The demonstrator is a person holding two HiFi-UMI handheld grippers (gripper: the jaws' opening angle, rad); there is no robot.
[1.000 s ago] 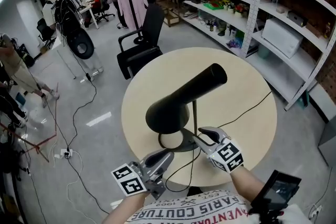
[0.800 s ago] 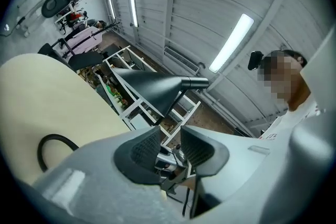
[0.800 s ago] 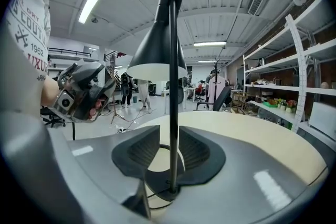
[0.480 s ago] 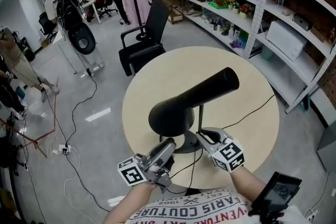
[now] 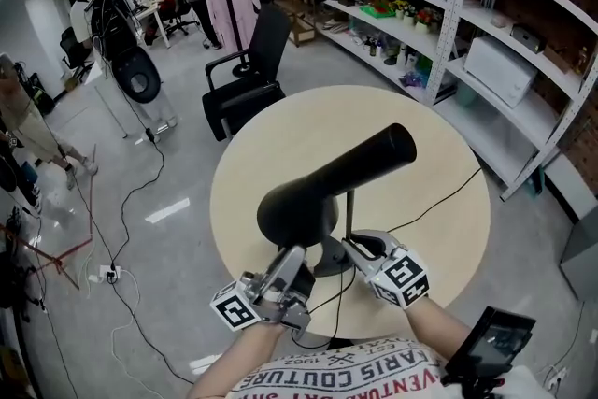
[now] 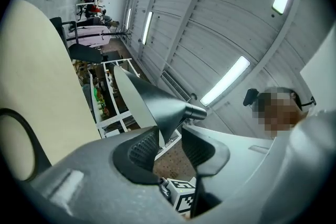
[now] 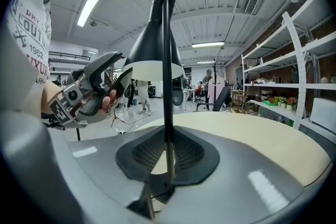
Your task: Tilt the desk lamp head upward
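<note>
A black desk lamp stands on the round beige table (image 5: pixel 280 135), its cone head (image 5: pixel 297 208) facing down-left and its tube reaching up-right. My right gripper (image 5: pixel 353 246) has just closed on the thin stem (image 5: pixel 348 210) above the base (image 5: pixel 329 259). In the right gripper view the stem (image 7: pixel 167 60) is pinched between the pads (image 7: pixel 147 152). My left gripper (image 5: pixel 291 259) points upward under the head, and its jaws have just swung wide. In the left gripper view the head's rim (image 6: pixel 152 105) pokes between the open jaws (image 6: pixel 170 147), and neither pad presses on it.
The lamp's black cable (image 5: pixel 439 196) runs across the table to its right edge. Beyond the table are a black office chair (image 5: pixel 248 79), a coat rack with a pink garment (image 5: pixel 229 0) and metal shelving (image 5: pixel 448 14). People stand far back left.
My left gripper has risen from the table's near edge, tipped upward under the lamp head, and opened. The right gripper has shut on the stem without shifting.
</note>
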